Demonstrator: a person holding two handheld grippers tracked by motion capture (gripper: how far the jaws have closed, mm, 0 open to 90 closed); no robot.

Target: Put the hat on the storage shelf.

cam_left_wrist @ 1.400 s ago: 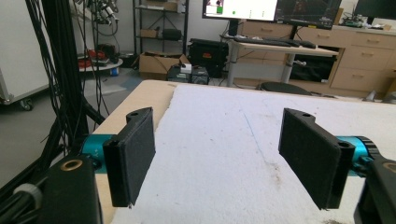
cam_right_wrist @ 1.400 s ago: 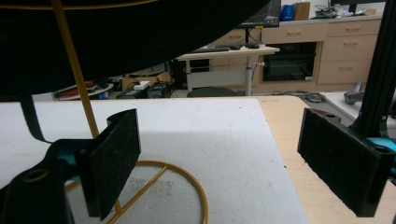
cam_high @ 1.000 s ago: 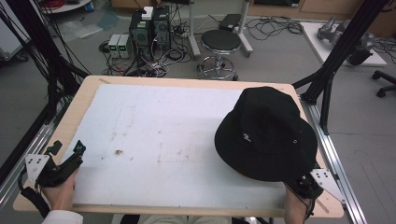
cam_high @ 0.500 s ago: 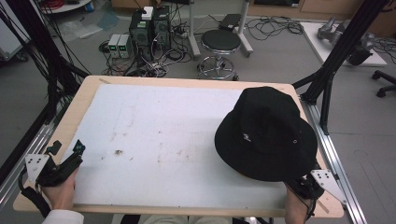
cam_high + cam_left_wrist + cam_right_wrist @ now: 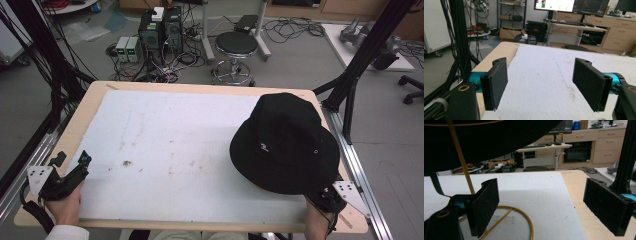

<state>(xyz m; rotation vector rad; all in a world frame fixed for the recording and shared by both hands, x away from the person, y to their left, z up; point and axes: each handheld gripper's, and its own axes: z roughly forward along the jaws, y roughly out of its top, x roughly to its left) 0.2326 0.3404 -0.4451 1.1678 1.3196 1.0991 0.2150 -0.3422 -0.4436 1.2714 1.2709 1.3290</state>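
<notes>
A black bucket hat rests at the right of the white foam board. In the right gripper view its dark brim hangs overhead, carried by a gold wire stand with a ring base on the board. My right gripper is at the near right edge, just under the hat's front brim; its jaws stand wide apart with nothing between them. My left gripper is held at the near left corner, far from the hat. It is open over bare board.
The wooden table has black frame posts at both sides and a metal rail along the right edge. A few brown stains mark the board. On the floor behind are a stool, computer boxes and cables.
</notes>
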